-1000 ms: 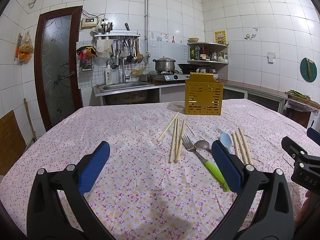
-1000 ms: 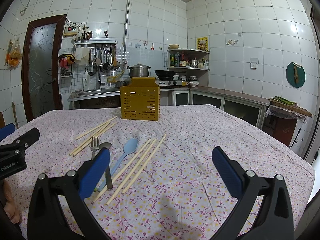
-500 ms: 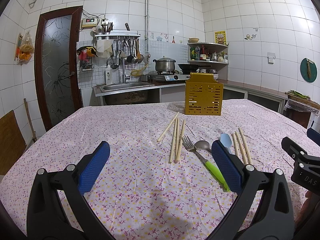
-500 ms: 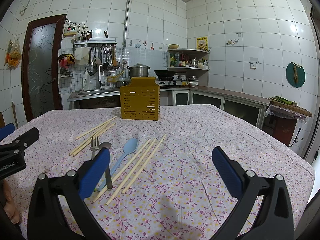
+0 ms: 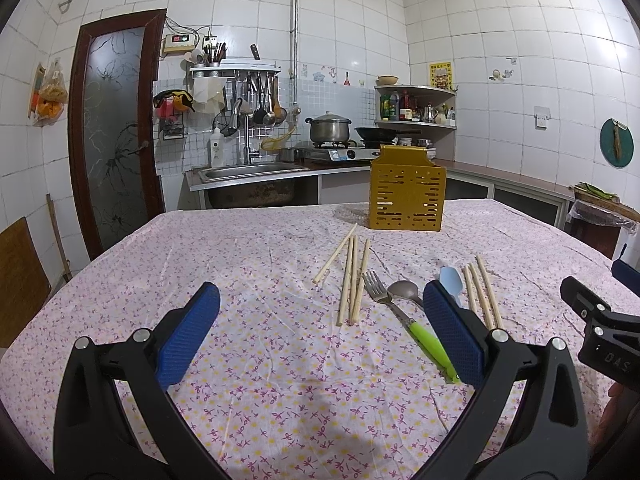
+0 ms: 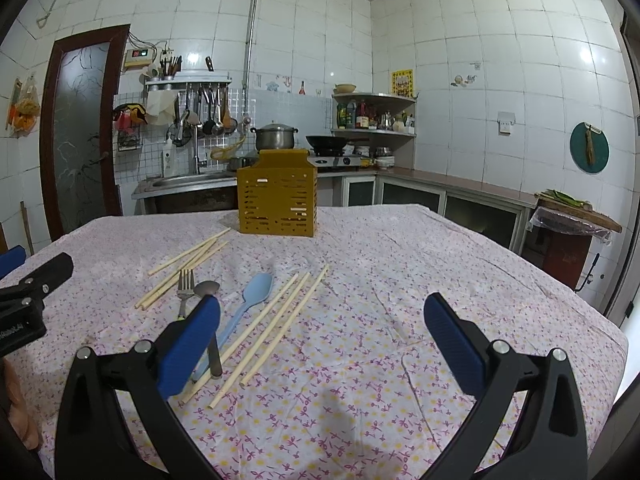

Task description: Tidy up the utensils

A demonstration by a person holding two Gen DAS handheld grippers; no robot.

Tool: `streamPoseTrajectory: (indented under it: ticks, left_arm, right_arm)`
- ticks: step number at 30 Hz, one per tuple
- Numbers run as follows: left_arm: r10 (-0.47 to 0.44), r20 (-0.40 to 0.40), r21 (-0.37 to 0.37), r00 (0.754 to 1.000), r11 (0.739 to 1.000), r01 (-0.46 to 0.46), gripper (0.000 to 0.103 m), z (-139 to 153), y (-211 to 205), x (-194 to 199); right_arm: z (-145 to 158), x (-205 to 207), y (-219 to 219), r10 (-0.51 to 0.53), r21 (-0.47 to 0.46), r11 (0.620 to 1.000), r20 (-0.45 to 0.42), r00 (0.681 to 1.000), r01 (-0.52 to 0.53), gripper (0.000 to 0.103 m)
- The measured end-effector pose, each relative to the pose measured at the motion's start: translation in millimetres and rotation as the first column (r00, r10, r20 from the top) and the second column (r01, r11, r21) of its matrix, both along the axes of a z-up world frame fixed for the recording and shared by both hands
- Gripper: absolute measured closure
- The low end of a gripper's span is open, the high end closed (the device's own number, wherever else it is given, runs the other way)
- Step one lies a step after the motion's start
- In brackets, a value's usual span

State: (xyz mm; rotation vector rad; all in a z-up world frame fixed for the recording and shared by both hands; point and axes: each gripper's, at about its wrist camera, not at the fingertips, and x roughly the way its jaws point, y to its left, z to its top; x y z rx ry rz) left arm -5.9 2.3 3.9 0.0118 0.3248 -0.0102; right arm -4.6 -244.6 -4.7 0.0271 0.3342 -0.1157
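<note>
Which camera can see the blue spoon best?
The right wrist view: the blue spoon shows nearly whole, bowl and most of its handle. In the left wrist view only its bowl peeks out behind a gripper finger.

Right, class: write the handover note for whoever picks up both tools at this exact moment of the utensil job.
Left tool: open, holding nothing, above the near part of the table.
Right tool: open, holding nothing, beside it.
Yellow holder: upright at the far side of the flowered tablecloth.
Loose on the cloth: one chopstick bundle, green-handled fork, metal spoon, blue spoon, a second chopstick bundle.
Done: no utensil lifted yet.
Left: every loose utensil, presumably into the holder.
</note>
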Motion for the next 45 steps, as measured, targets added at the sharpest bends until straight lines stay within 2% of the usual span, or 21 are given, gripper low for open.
streamPoseTrajectory:
  ticks: [3,6,10,12,14,18,22,25,27,30,32,34,35,38,41,45]
  left_arm:
    - [-0.002,-0.017,-0.011,1.000,1.000,0.002,0.005,-1,1,4]
    - [-0.011,-0.065,-0.018,0.998,1.000,0.010,0.005,-5,1,13]
    - [-0.017,-0.121,-0.014,0.993,1.000,0.016,0.005,-9,0,22]
    - [-0.040,-0.177,-0.019,0.983,0.999,0.037,0.005,-13,-1,32]
    - [-0.053,-0.228,-0.021,0.972,0.999,0.049,0.005,-16,-2,42]
    - [-0.070,-0.278,-0.010,0.958,0.997,0.070,0.005,-15,-2,63]
    - [-0.104,-0.338,-0.015,0.935,0.994,0.105,0.005,-12,1,87]
    - [-0.095,-0.353,0.006,0.931,0.995,0.103,0.005,-10,4,108]
    - [-0.092,-0.363,-0.009,0.927,0.995,0.096,0.005,-12,9,121]
    - [-0.130,-0.423,-0.091,0.897,0.991,0.100,0.005,-17,17,145]
    - [-0.116,-0.468,-0.084,0.876,0.993,0.086,0.005,-23,20,161]
    - [-0.098,-0.474,-0.067,0.875,0.995,0.075,0.005,-27,22,170]
    - [-0.095,-0.473,-0.064,0.876,0.995,0.073,0.005,-29,24,175]
    - [-0.101,-0.488,-0.067,0.867,0.995,0.078,0.006,-31,25,187]
    - [-0.099,-0.507,-0.068,0.856,0.995,0.075,0.011,-33,23,196]
    - [-0.110,-0.530,-0.063,0.841,0.994,0.090,0.036,-30,11,212]
  right_arm:
    - [-1,9,-1,0.011,0.014,1.000,-0.041,0.999,-0.011,0.004]
    - [-3,21,-8,0.001,0.045,0.999,-0.101,0.995,0.004,0.004]
    - [-8,39,-16,0.040,0.111,0.994,-0.174,0.984,-0.021,0.004]
    - [-8,49,-19,0.058,0.142,0.989,-0.195,0.979,-0.031,0.004]
    - [-5,62,-18,0.043,0.109,0.994,-0.213,0.976,-0.021,0.004]
    - [-4,87,-11,0.000,0.024,1.000,-0.253,0.968,0.006,0.004]
    - [-13,120,-15,-0.002,0.032,0.999,-0.310,0.951,0.013,0.004]
    - [-20,144,-19,-0.015,0.015,1.000,-0.349,0.937,0.022,0.004]
    - [-25,155,-22,-0.015,0.026,0.999,-0.367,0.930,0.026,0.004]
    - [-32,169,-24,-0.018,0.034,0.999,-0.408,0.913,0.035,0.004]
    - [-38,179,-27,-0.031,0.037,0.998,-0.441,0.897,0.053,0.004]
    - [-40,184,-30,-0.032,0.059,0.996,-0.453,0.891,0.066,0.011]
    - [-41,187,-31,-0.029,0.068,0.995,-0.462,0.887,0.068,0.018]
    - [-47,194,-33,-0.020,0.089,0.993,-0.492,0.870,0.073,0.027]
    - [-51,201,-34,-0.003,0.114,0.991,-0.511,0.860,0.071,0.038]
    - [-56,210,-28,0.027,0.133,0.990,-0.529,0.848,0.052,0.048]
